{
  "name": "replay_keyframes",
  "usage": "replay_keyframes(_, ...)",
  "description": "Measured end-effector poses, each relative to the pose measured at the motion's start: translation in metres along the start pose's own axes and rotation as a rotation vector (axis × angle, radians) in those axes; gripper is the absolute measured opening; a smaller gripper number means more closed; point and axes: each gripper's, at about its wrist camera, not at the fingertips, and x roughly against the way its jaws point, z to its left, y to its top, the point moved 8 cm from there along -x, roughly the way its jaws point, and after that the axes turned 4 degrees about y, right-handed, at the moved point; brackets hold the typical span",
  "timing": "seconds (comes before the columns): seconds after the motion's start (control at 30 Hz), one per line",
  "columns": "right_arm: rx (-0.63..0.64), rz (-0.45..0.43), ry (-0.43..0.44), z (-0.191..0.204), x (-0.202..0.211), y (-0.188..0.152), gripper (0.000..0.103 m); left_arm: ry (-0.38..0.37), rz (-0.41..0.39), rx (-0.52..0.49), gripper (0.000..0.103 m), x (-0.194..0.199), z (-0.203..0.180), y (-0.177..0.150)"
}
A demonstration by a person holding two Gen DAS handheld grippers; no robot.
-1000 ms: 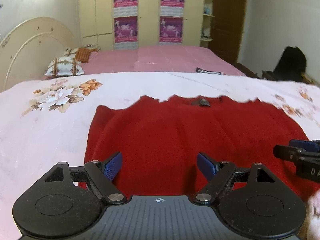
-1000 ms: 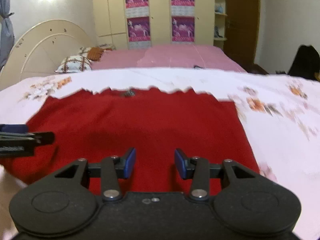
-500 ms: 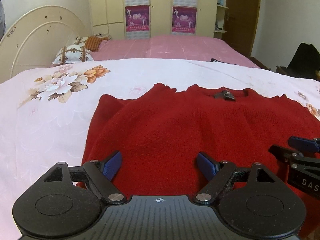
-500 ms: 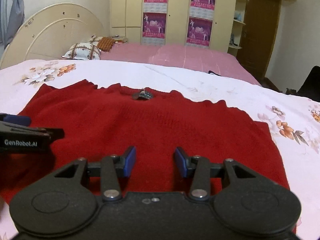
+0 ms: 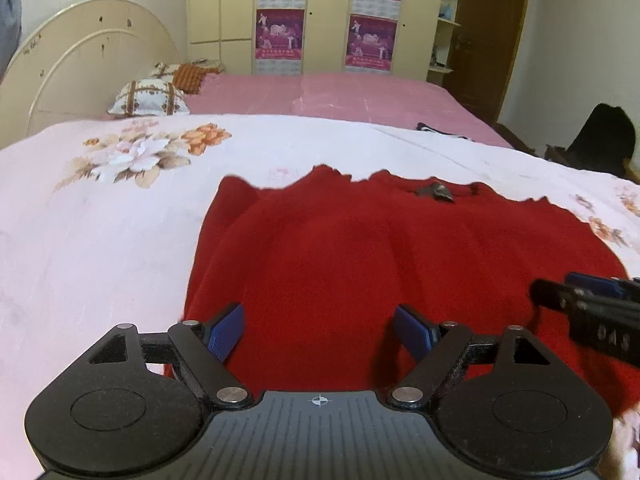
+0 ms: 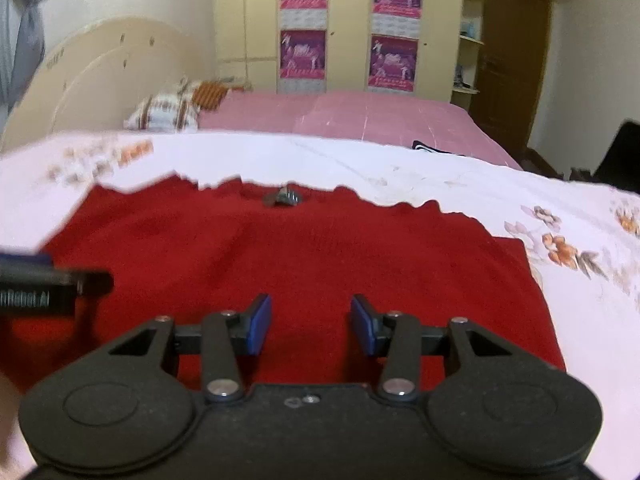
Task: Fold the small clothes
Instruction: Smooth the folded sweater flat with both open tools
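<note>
A red knitted sweater [image 5: 400, 264] [image 6: 304, 264] lies flat on a white floral bedsheet [image 5: 100, 220] [image 6: 580, 300], its collar with a dark label [image 5: 434, 192] [image 6: 284, 198] at the far side. My left gripper [image 5: 318, 330] hovers open and wide over the sweater's near left part, nothing between its blue pads. Over the near right part my right gripper [image 6: 311, 326] stands open with a narrower gap, also holding nothing. Each gripper shows at the edge of the other's view, the right one [image 5: 580, 300] and the left one [image 6: 56, 280]. The sweater's near hem is hidden under the grippers.
Behind the floral sheet lies a pink bed [image 5: 340, 96] with patterned pillows [image 5: 148, 98] and a cream headboard [image 5: 88, 60]. Wardrobes with purple posters [image 5: 280, 32] line the back wall. A dark bag [image 5: 600, 140] sits at the right.
Both views shifted slightly sideways and back over the sweater. Neither gripper's jaws changed, and the sweater lies as before.
</note>
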Motion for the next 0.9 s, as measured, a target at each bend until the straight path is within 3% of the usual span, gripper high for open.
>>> replay_keyframes(0.33,-0.014,0.026,0.034,0.013,0.021,-0.023,0.043,-0.003,0.039,-0.012,0.081,0.023,0.006,-0.033)
replay_keyframes(0.47,0.04,0.081,0.01,0.018,0.023,-0.047,0.044,0.011,0.05,-0.047,0.081,0.025,0.004,-0.048)
replay_keyframes(0.9,-0.035,0.034,0.028,0.01,0.056,-0.048,0.044,-0.063,0.132,0.119,0.081,0.05,0.013,-0.067)
